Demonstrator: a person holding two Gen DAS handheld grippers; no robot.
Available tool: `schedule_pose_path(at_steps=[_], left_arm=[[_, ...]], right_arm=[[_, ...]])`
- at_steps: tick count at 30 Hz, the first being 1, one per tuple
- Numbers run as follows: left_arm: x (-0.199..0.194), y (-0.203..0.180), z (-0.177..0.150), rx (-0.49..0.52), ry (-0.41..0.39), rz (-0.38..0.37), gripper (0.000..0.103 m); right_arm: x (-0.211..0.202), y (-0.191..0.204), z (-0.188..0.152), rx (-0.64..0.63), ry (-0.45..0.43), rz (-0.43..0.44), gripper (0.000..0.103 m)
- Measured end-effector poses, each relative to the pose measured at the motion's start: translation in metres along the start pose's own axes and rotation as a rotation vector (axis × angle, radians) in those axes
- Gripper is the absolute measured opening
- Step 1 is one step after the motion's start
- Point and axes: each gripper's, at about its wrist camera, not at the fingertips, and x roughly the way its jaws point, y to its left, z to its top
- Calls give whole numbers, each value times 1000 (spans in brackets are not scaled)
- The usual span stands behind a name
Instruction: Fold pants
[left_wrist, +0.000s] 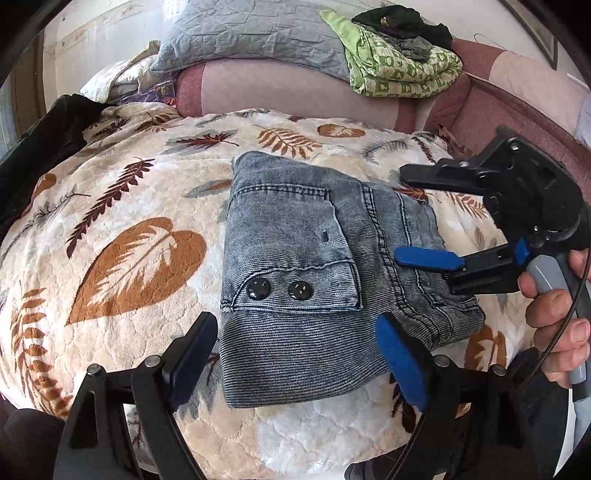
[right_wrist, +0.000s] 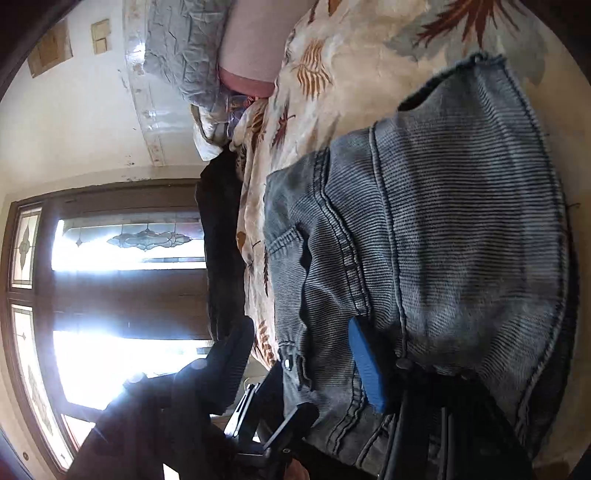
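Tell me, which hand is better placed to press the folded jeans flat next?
Probably the right. The right tool is open at the edge of the jeans, with its blue finger over the denim. The left tool is open at the near edge.

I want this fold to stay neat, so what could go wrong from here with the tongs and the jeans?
1. The right tongs are open at the edge of the folded jeans; their blue finger could snag a layer and spoil the fold.
2. The left tongs straddle the near edge, open; pushing could bunch the denim.
3. The plush blanket may shift underneath.
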Motion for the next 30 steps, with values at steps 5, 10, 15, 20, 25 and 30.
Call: schedule_pose_path(at_steps=[5, 10, 15, 20, 25, 30], left_arm=[[-17, 1, 5, -39, -13, 15, 88], [-31, -8, 7, -30, -27, 78, 88], [-50, -21, 9, -2, -69, 124, 88], [-62, -22, 5, -26, -80, 106, 88], [-65, -19, 1, -44, -64, 101, 89], [-71, -19, 1, -44, -64, 88, 94]], right_arm=[[-30, 23, -39, -109, -45, -38, 77], [-76, 68, -99, -375, -352, -350, 77], [-85, 116, -159, -687, -613, -695, 103], [-69, 109, -169, -729, -551, -842, 103], [-66, 85, -165, -640, -435, -867, 103], [-59, 84, -168, -642, -379, -883, 103]])
